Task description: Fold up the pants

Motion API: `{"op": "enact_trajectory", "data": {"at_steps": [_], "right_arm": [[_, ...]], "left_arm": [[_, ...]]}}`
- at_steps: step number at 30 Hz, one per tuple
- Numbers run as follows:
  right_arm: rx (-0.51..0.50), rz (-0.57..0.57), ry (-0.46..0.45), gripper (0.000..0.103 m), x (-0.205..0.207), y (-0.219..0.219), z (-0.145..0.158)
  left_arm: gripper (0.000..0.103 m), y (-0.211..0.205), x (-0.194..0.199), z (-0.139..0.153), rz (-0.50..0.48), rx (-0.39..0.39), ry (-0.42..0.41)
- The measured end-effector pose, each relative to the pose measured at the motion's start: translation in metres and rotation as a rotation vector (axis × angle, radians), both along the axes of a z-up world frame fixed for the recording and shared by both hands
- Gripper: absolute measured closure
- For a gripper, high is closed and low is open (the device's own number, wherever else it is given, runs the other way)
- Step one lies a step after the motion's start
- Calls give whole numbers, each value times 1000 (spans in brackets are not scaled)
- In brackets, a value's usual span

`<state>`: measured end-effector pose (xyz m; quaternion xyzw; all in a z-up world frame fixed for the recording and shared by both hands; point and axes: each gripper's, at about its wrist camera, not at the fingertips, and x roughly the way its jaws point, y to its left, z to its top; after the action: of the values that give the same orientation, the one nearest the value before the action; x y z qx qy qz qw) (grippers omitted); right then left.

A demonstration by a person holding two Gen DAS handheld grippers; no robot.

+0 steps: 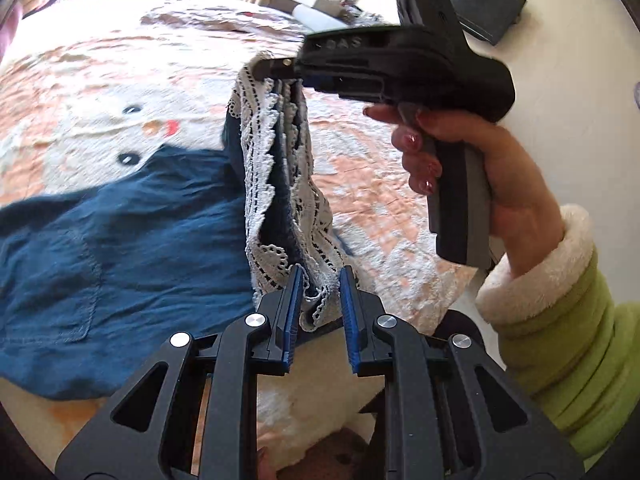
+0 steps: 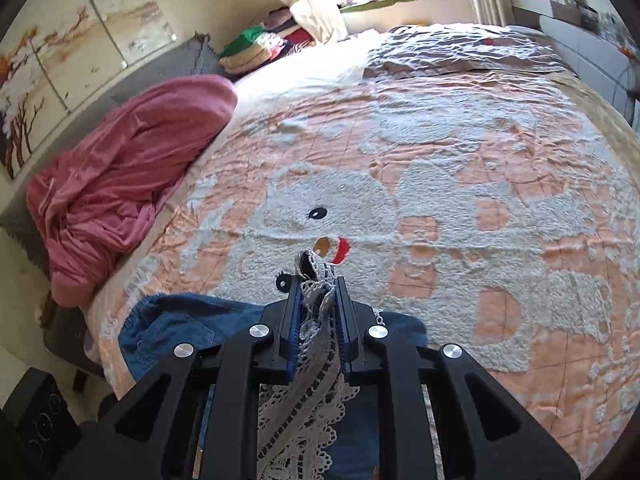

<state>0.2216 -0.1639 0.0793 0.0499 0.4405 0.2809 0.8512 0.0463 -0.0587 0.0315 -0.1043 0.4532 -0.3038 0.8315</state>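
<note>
Blue denim pants (image 1: 120, 248) with a white lace hem (image 1: 276, 184) lie on the bed, the leg ends lifted. My left gripper (image 1: 322, 296) is shut on the lower part of the lace hem. My right gripper (image 1: 276, 68), held by a hand in a green sleeve, is shut on the upper part of the same hem, so the lace hangs stretched between the two. In the right wrist view my right gripper (image 2: 316, 304) pinches the bunched lace hem (image 2: 316, 280), with more lace (image 2: 296, 420) and the denim (image 2: 188, 324) below it.
The bed is covered by a peach and white bear-pattern blanket (image 2: 440, 208). A pink bundle of cloth (image 2: 128, 172) lies at the bed's left side by the headboard. Folded clothes (image 2: 256, 48) are piled at the far corner. A black device (image 1: 480, 4) stands at right.
</note>
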Motion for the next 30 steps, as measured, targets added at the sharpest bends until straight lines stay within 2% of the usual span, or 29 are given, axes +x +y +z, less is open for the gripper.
{"op": "enact_trajectory", "data": {"at_steps": [4, 7, 8, 9, 11, 15, 18, 20, 22, 26, 28, 30], "right_arm": [[-139, 131, 87, 89, 12, 85, -47], [-198, 181, 134, 88, 14, 124, -82], [-202, 185, 142, 82, 14, 130, -88], [-188, 191, 143, 72, 14, 133, -90], [-119, 212, 155, 54, 14, 131, -89], [22, 206, 70, 43, 6, 88, -47], [11, 167, -17, 43, -4, 47, -24], [-20, 161, -47, 42, -10, 29, -20], [-14, 173, -32, 41, -13, 22, -25], [12, 229, 111, 42, -6, 33, -58], [-80, 212, 146, 43, -1, 39, -78], [-172, 178, 147, 44, 5, 39, -96]], "left_arm": [[91, 41, 1, -32, 97, 11, 114], [91, 58, -1, -50, 130, 3, 166], [90, 61, -2, -52, 134, -2, 173], [90, 63, -3, -53, 137, -4, 173], [90, 64, -3, -52, 136, -1, 161], [90, 66, -10, -38, 143, 28, 106], [90, 67, -13, -16, 146, 26, 42], [87, 61, -7, -8, 128, 26, 8], [84, 43, -1, -2, 78, 22, -21], [83, 3, 15, -14, -14, 46, 1], [83, -9, 21, -30, -33, 94, 43], [83, -8, 24, -49, -5, 154, 74]]}}
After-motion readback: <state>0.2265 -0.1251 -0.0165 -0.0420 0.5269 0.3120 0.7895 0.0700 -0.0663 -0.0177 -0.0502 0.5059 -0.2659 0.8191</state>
